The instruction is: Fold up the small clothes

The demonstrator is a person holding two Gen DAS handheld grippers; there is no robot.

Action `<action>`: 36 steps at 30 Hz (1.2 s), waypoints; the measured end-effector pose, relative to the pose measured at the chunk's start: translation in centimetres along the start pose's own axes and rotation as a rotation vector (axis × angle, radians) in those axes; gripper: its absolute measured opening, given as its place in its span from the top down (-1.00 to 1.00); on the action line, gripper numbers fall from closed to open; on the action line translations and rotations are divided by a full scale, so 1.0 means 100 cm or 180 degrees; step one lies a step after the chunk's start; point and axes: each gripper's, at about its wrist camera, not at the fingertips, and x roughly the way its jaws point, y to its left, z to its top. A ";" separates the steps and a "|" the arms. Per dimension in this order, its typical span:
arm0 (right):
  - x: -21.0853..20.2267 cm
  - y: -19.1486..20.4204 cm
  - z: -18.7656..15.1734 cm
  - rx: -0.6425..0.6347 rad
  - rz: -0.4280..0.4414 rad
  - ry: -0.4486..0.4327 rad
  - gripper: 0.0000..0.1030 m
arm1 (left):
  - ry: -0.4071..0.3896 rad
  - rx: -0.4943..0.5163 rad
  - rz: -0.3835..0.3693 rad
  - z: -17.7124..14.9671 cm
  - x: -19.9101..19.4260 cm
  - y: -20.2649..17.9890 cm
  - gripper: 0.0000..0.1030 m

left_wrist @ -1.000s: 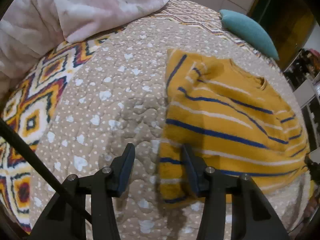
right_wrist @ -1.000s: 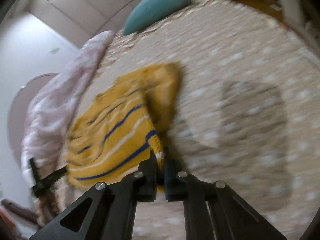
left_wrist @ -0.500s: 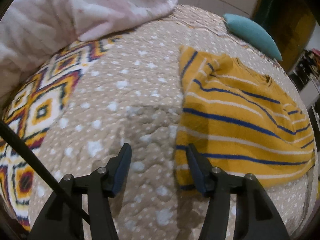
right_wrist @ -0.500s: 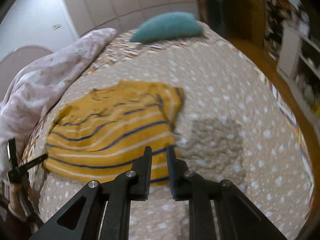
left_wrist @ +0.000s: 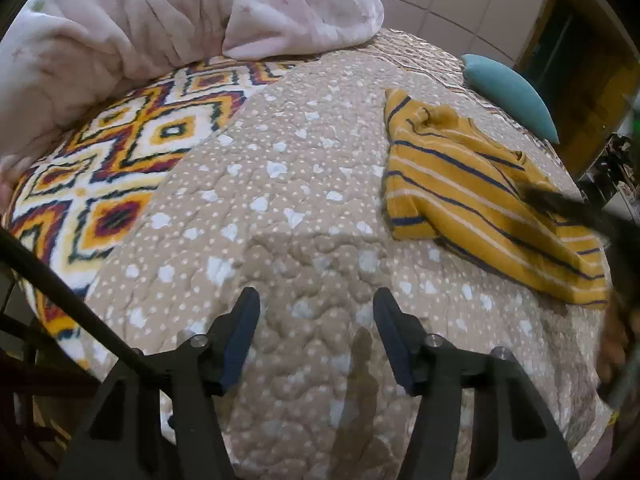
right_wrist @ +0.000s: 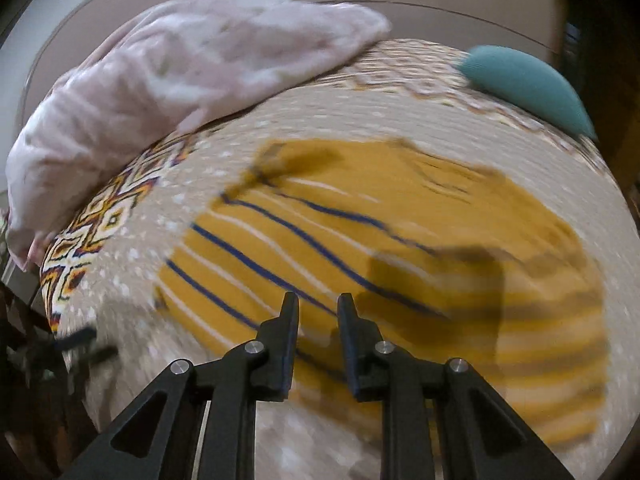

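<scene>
A mustard-yellow sweater [left_wrist: 460, 184] with blue and white stripes lies on the bed, one edge folded over. My left gripper [left_wrist: 316, 312] hovers over bare bedspread to the left of it and nearer the camera. Its jaws are opening and nothing is between them. My right gripper [right_wrist: 318, 300] hangs above the sweater [right_wrist: 360, 240], its jaws a narrow gap apart and holding nothing. The right wrist view is smeared by motion. A dark blurred shape crosses the sweater's right end in the left wrist view.
The beige dotted bedspread [left_wrist: 280, 184] covers the bed, with a bright diamond-patterned blanket [left_wrist: 120, 184] at the left. A bunched pink quilt [left_wrist: 160, 20] lies at the back left and a teal pillow [left_wrist: 508, 92] behind the sweater. The bed's edge runs along the lower left.
My right gripper let go of the sweater's striped hem and swung across above the garment. My left gripper drew away to the left of the sweater and its jaws widened.
</scene>
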 end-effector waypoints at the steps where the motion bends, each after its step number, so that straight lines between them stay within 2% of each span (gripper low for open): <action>1: 0.012 0.014 0.010 -0.0068 -0.0015 0.0004 0.58 | -0.0014 -0.0003 0.0009 -0.001 -0.002 0.001 -0.22; 5: 0.066 0.060 0.049 -0.0377 -0.0212 0.0065 0.58 | -0.0026 -0.0039 -0.0033 -0.004 -0.006 0.007 -0.25; 11: 0.127 0.078 0.081 -0.0386 -0.0243 0.0397 0.57 | -0.0041 -0.0002 0.0049 -0.006 -0.009 0.013 -0.25; 13: 0.137 0.074 0.092 -0.0338 -0.0193 0.0428 0.37 | -0.0023 -0.0077 0.0000 -0.005 -0.009 0.018 -0.25; 14: 0.141 0.073 0.096 -0.0375 -0.0202 0.0504 0.02 | -0.0023 -0.0114 0.0000 -0.005 -0.010 0.020 -0.25; 16: 0.144 0.080 0.101 -0.0549 -0.0316 0.0616 -0.03 | -0.0047 -0.0142 0.0042 -0.005 -0.013 0.023 -0.25; 18: 0.128 0.096 0.097 -0.0817 -0.0502 0.0439 -0.03 | -0.0068 -0.0126 0.0080 -0.004 -0.017 0.025 -0.25; 19: 0.113 0.103 0.091 -0.0929 -0.0468 0.0298 -0.03 | -0.0079 -0.0126 0.0104 -0.004 -0.019 0.027 -0.25; 23: 0.061 0.119 0.057 -0.1131 -0.0182 0.0076 -0.03 | -0.0099 -0.0230 0.0136 -0.002 -0.024 0.038 -0.27; 28: 0.028 0.136 0.004 -0.1475 0.0029 0.0095 -0.03 | -0.0100 -0.0366 0.0166 -0.003 -0.029 0.050 -0.27; 32: 0.045 0.146 -0.030 -0.1812 -0.0264 0.0177 -0.03 | -0.0117 -0.0406 0.0162 -0.004 -0.033 0.054 -0.27; 36: 0.068 0.150 -0.037 -0.2039 -0.0661 0.0069 -0.03 | -0.0124 -0.0417 0.0161 -0.005 -0.035 0.056 -0.28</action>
